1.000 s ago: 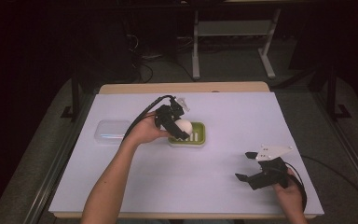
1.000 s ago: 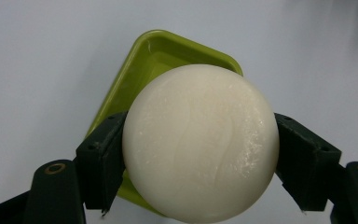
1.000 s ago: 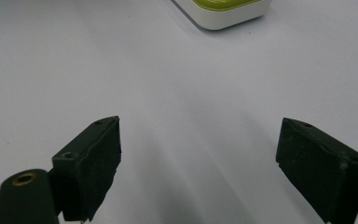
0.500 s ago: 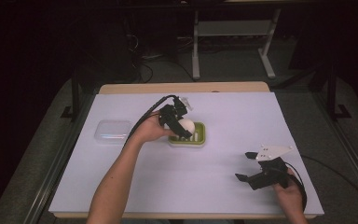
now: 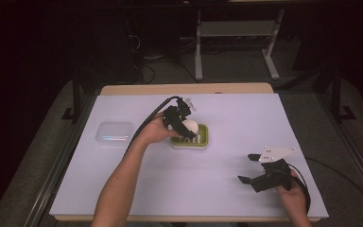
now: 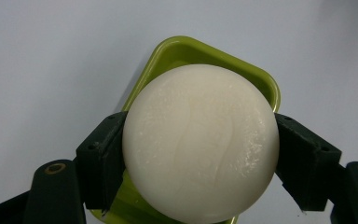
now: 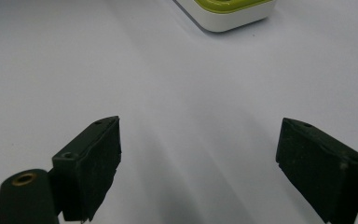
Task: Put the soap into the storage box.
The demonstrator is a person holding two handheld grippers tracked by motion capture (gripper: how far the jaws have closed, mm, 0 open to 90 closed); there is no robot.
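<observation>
A round cream soap bar point(image 6: 200, 142) is clamped between the jaws of my left gripper point(image 5: 183, 128), directly above a green soap dish point(image 6: 186, 51) with a white base. In the high view the soap point(image 5: 190, 126) sits over the dish point(image 5: 202, 140) near the table's middle; whether it touches the dish I cannot tell. My right gripper point(image 5: 249, 168) rests near the front right of the table, open with nothing between its pads point(image 7: 93, 163). A corner of the dish point(image 7: 228, 11) lies ahead of it.
A clear plastic lid point(image 5: 114, 132) lies to the left of the dish. White paper covers the table point(image 5: 179, 184). Black cables trail from both grippers. Dark floor and a metal stand lie beyond the far edge.
My left gripper has carried the soap a little to the right and down over the green dish. The right gripper has stayed in place.
</observation>
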